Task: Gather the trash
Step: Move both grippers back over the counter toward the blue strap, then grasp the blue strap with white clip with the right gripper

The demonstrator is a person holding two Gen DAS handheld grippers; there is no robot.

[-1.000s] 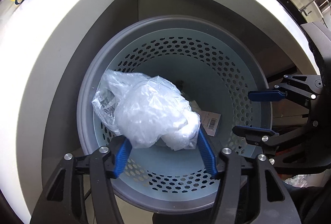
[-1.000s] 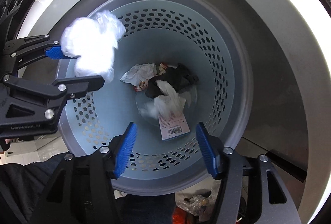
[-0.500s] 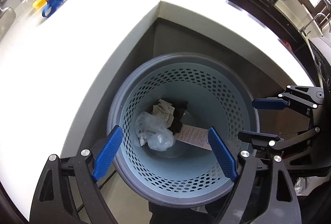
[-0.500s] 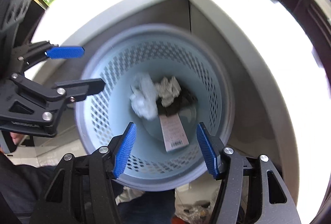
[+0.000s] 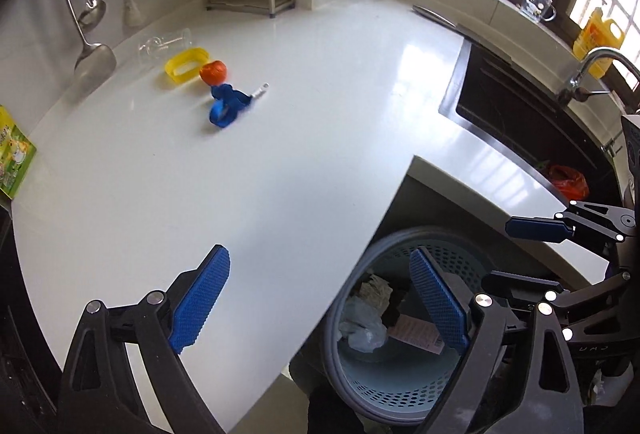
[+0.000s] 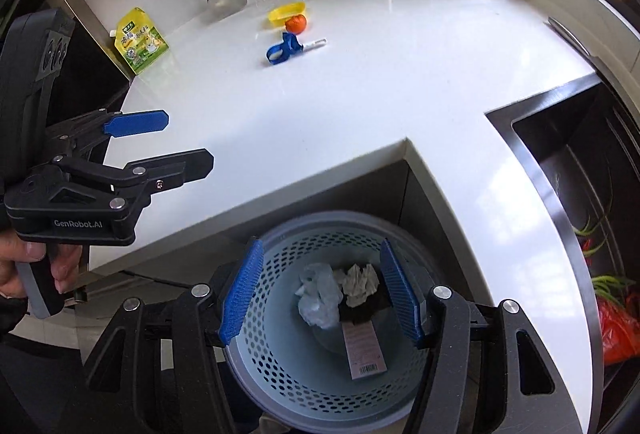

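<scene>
Both grippers are running empty. Left gripper (image 5: 320,304) jaws have just been opening, nothing between them now; they're gaping wide, straddling the counter (image 5: 320,81) edge. Right gripper (image 6: 320,294) is sitting moderately wide over the bin (image 6: 280,234), pads clear of everything.

Bin is parked on the floor in the counter's notch, I'm guessing so trash drops straight off the edge. Plastic bag (image 6: 320,300) is lying crumpled at the bottom, touching a paper wad (image 6: 362,284) and something dark; no real long axis on the bag. Label card (image 6: 364,350) is lying flat beside them, long axis running from the pile toward the near wall in the right view, barcode end nearest me.

I'm reading the rest as uncollected: blue strap (image 5: 226,107), orange ball (image 5: 213,72), yellow ring (image 5: 187,65), all bunched far across the counter. Strap's long axis is running diagonally, loop end toward me. Small white stick (image 5: 259,90) is touching it, pointing away toward the sink (image 5: 520,121) side.
</scene>
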